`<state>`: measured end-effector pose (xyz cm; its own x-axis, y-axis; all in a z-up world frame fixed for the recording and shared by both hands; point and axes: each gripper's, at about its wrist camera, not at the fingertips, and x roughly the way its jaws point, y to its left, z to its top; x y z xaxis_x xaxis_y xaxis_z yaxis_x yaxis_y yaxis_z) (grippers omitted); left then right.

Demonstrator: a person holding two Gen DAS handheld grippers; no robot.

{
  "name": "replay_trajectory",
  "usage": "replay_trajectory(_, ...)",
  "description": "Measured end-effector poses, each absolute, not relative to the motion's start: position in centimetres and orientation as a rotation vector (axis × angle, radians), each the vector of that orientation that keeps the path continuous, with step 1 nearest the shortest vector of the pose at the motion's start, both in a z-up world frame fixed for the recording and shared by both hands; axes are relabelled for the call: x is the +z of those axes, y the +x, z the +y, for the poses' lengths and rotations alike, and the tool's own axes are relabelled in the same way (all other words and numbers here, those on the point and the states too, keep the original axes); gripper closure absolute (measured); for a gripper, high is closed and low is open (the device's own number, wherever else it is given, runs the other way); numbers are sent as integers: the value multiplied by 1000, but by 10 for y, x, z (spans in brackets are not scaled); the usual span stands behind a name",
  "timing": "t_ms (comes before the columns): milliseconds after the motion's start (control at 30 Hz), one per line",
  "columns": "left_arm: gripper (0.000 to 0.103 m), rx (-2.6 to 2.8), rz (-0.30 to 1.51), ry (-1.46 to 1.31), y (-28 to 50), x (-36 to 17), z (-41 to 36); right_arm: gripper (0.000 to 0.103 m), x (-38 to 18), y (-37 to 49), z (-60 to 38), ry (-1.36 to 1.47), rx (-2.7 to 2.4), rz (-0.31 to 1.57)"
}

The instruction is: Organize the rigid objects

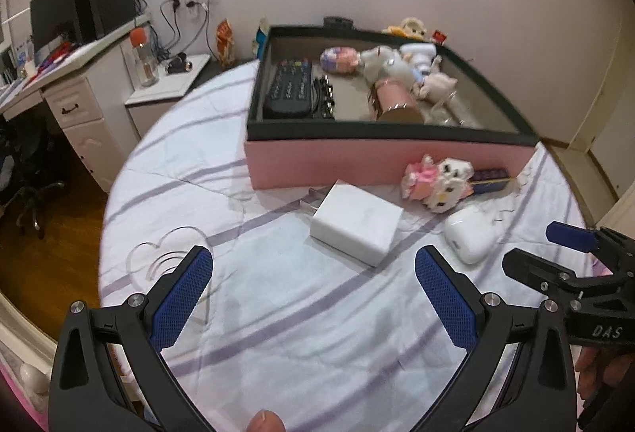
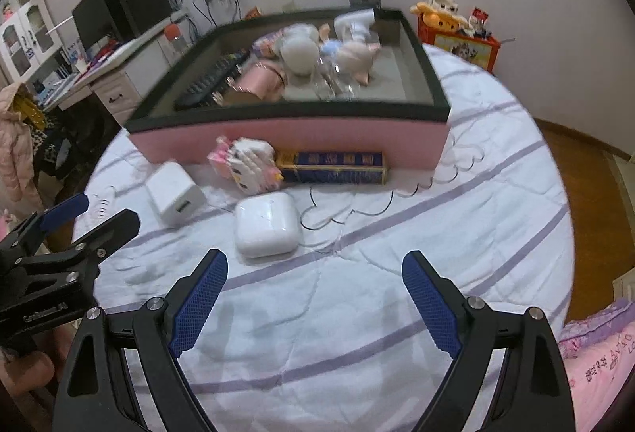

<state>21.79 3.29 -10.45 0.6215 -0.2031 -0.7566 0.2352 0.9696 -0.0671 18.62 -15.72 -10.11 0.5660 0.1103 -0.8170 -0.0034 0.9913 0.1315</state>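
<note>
A pink box with a dark rim stands on the striped white cloth, holding a remote, a pink can and small toys. In front of it lie a white charger, a white earbud case, a pink-and-white block figure and a dark blue box. My left gripper hangs open just short of the charger. My right gripper hangs open just short of the earbud case. Both are empty.
Clear acrylic heart shapes lie flat on the cloth. A white desk with a monitor and a bottle stands at the left. A red toy box sits behind the pink box. The table's round edge drops to wooden floor.
</note>
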Motion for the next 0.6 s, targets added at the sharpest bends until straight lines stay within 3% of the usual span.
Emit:
replay_trajectory(500, 4, -279, 925, 68, 265, -133, 15, 15, -124, 212, -138, 42, 100, 946)
replay_trajectory(600, 13, -294, 917, 56, 264, -133, 16, 31, -123, 213, -134, 6, 94, 934)
